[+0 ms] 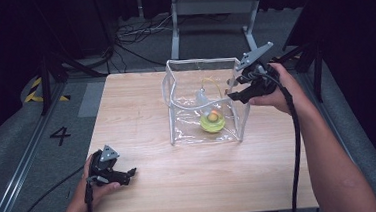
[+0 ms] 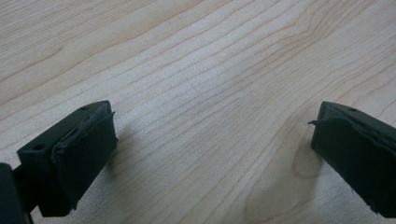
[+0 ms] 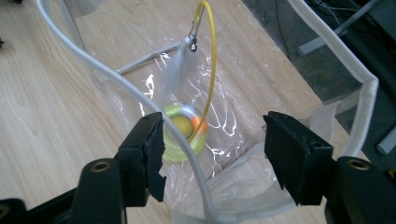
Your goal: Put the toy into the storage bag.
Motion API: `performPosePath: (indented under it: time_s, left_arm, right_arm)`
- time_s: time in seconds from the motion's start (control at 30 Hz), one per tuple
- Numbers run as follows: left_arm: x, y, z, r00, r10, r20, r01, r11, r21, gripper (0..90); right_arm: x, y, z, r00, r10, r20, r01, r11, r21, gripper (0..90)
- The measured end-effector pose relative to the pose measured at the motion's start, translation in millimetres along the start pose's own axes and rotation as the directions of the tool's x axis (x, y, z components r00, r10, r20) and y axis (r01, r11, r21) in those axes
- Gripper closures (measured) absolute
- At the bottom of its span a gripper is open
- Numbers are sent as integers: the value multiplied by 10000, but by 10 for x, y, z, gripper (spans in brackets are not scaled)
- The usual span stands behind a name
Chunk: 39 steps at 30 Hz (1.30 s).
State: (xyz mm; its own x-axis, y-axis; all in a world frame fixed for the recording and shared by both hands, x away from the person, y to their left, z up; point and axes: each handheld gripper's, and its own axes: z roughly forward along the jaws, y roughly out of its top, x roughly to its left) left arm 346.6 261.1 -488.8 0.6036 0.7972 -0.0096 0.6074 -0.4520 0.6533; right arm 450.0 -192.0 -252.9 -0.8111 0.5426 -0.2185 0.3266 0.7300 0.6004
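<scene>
Right gripper [image 3: 212, 154] jaws apart, nothing clamped, straddling white rim of clear bag [image 1: 235, 90] at right wall. Yellow-green toy [image 3: 184, 133] on bag floor, below and ahead of fingertips. Left gripper [image 1: 125, 175] open, idle near left, well apart; right hand nearer.

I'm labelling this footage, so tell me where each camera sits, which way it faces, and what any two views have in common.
High view: above the person's side, looking forward and down on the wooden table; both forearms, left gripper and right gripper show.
Left gripper view: rides the left gripper, looking down along its open jaws at bare tabletop.
Right gripper view: rides the right gripper, looking past open jaws into the clear bag at the yellow-green toy.
Shared: high and right gripper views both show the clear bag and the toy.
</scene>
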Motion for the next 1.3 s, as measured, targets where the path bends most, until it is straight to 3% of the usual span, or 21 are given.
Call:
performPosePath:
  time_s: [0.2,0.53,1.03,1.3]
  left_arm:
    - [0,0,1,10000,-4,-6,4,10000,-2,3]
    - [-1,0,1,10000,-4,-9,4,10000,-2,3]
    - [-1,0,0,10000,-11,-27,11,10000,-5,3]
    - [-3,1,1,10000,-24,-26,24,10000,-10,3]
  right_arm:
    - [58,-148,-171,9996,-82,283,89,9996,-264,316]
    - [121,-407,-292,9979,-109,645,136,9991,-411,295]
    - [187,-834,-296,9961,-81,881,94,9999,-139,290]
    - [211,-1155,-148,9968,-9,804,-10,9997,229,289]
